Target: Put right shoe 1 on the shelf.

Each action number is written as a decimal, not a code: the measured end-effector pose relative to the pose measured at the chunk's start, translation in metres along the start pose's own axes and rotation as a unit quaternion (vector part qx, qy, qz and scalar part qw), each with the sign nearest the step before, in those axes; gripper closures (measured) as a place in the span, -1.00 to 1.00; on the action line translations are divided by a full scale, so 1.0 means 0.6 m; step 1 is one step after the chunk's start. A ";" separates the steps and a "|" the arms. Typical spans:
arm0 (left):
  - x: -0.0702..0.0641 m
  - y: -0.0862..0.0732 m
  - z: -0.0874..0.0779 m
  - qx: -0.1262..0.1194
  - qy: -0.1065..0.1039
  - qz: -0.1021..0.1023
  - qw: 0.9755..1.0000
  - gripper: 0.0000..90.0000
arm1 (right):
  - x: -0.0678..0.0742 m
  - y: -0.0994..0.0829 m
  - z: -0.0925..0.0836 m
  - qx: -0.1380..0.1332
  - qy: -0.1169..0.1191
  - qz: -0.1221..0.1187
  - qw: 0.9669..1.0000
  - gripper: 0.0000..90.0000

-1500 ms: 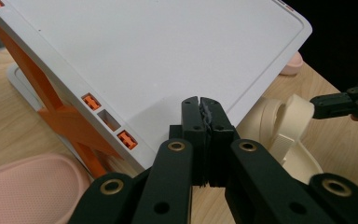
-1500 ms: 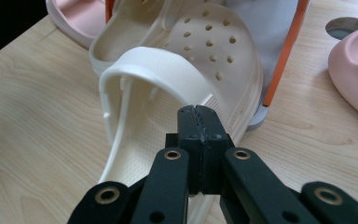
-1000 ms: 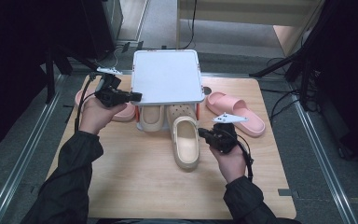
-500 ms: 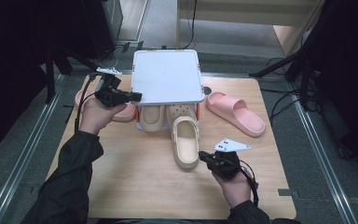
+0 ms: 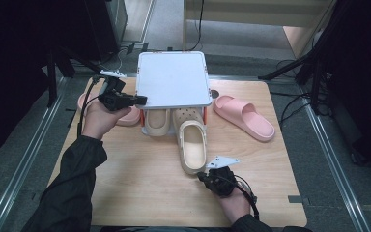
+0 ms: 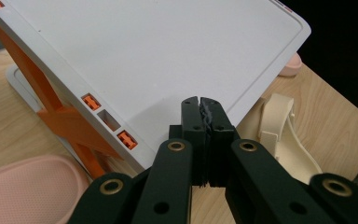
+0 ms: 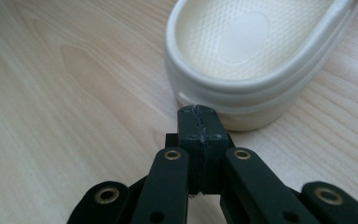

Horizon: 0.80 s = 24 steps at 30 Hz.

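High view — cream clog [image 5: 192, 146] lies on the wooden worktop [image 5: 125, 169], toe under the white rack [image 5: 174, 79], heel toward the person. Second cream clog [image 5: 157, 121] sits under the rack beside it. Pink slide [image 5: 244, 116] right of the rack, another pink slide [image 5: 128, 116] left of it. Right gripper [image 5: 204, 177] just behind the clog's heel, left gripper [image 5: 142, 100] at the rack's left edge

Left gripper view — left gripper [image 6: 200, 105] closed, empty, tips over the rack top [image 6: 168, 56]

Right gripper view — right gripper [image 7: 198, 116] closed on nothing, tips just short of the clog heel [image 7: 256, 70]
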State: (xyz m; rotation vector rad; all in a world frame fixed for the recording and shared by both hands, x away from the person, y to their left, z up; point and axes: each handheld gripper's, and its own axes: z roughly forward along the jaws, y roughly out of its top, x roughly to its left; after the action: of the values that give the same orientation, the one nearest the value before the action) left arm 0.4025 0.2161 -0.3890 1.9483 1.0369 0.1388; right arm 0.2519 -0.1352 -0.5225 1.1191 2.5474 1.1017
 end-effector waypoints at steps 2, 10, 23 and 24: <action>0.000 0.000 0.000 0.000 -0.001 0.000 1.000 0.98 | -0.003 0.005 0.004 0.001 0.000 0.001 1.000 1.00; 0.001 0.000 0.000 0.000 -0.002 -0.001 1.000 0.98 | 0.000 0.039 0.011 -0.022 -0.001 -0.005 1.000 1.00; 0.003 -0.001 -0.001 -0.001 -0.007 -0.002 1.000 0.96 | -0.042 0.102 0.053 -0.051 -0.014 0.007 0.999 1.00; 0.003 -0.001 -0.001 -0.001 -0.007 -0.003 1.000 0.96 | -0.046 0.106 0.056 -0.049 -0.015 0.009 0.999 1.00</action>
State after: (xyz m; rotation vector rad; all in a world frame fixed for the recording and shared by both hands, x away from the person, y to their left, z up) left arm 0.4033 0.2181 -0.3895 1.9424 1.0327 0.1241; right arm 0.3220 -0.1062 -0.5074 1.1270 2.4364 1.1902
